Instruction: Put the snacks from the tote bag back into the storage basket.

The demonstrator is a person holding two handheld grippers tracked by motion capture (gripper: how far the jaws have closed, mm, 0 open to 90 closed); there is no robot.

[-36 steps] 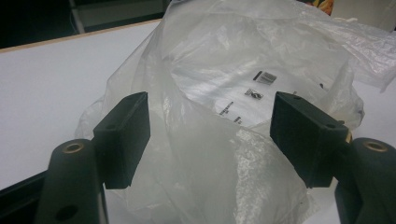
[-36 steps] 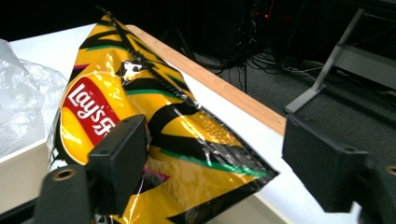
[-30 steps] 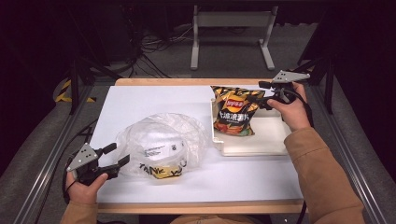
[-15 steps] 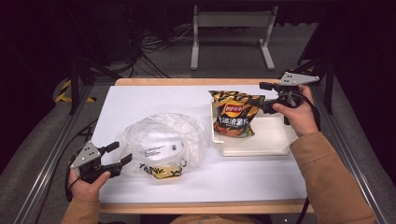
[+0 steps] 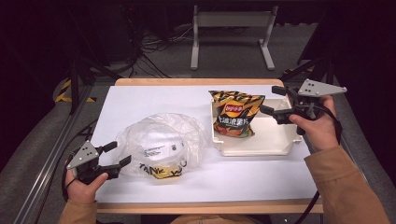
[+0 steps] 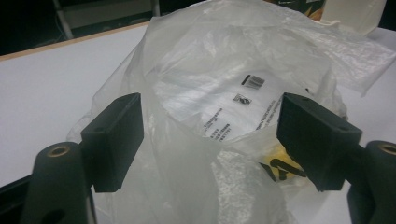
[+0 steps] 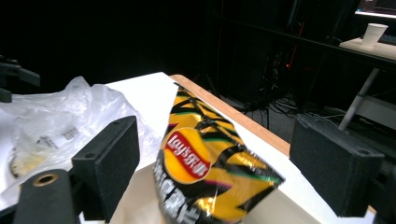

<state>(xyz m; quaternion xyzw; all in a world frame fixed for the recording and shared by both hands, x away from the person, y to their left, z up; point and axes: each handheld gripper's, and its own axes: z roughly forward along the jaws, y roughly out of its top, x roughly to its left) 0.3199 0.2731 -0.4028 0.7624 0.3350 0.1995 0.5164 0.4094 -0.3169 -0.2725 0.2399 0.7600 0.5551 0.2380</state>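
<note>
The left hand-held gripper [image 5: 117, 155] is resting low at the near left corner of the desk [image 5: 154, 100], its jaws standing wide and having just been opening further; in the left gripper view the crumpled edge of the clear plastic bag [image 6: 224, 116] is lying between the two black pads, though neither pad is pressing on it. The bag [image 5: 161, 144] is lying on the white desk surface just beside this hand-held gripper, and it is showing a printed label with a barcode and a yellow band with black lettering near its front edge. The right hand-held gripper [image 5: 272, 100] is being held above the far right corner of the white tray [image 5: 261, 147], jaws standing wide and gripping nothing; in the right gripper view the chip bag [image 7: 205, 172] is sitting ahead of and between the open pads without touching them. The chip bag [image 5: 236, 113], black and yellow with a red logo, is leaning in the far left part of the tray, its top rising above the rim. The tray is sitting on the right half of the desk, close to the plastic bag, and the two hand-held grippers are standing well apart.
</note>
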